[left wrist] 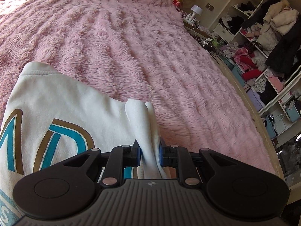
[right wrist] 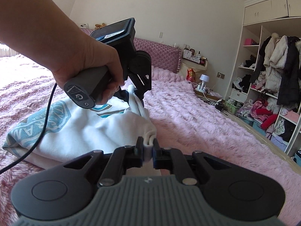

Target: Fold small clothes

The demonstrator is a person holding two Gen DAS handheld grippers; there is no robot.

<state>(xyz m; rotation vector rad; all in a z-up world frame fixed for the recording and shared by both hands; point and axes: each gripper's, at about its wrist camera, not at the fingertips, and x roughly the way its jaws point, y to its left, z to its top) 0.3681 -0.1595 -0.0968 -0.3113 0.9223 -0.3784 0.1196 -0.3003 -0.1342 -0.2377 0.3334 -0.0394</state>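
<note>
A white sweatshirt with teal and gold print lies on the pink fluffy bedcover. My left gripper is shut on a bunched white edge of it, held a little above the bed. In the right wrist view the sweatshirt lies to the left, and my right gripper is shut on another gathered white corner of it. The left gripper, held in a hand, shows there pinching the cloth farther along the same edge.
The bed's right edge runs diagonally, with a cluttered open wardrobe beyond it. A bedside stand with a lamp and a red bag sits by the purple headboard. A cable hangs from the left gripper across the sweatshirt.
</note>
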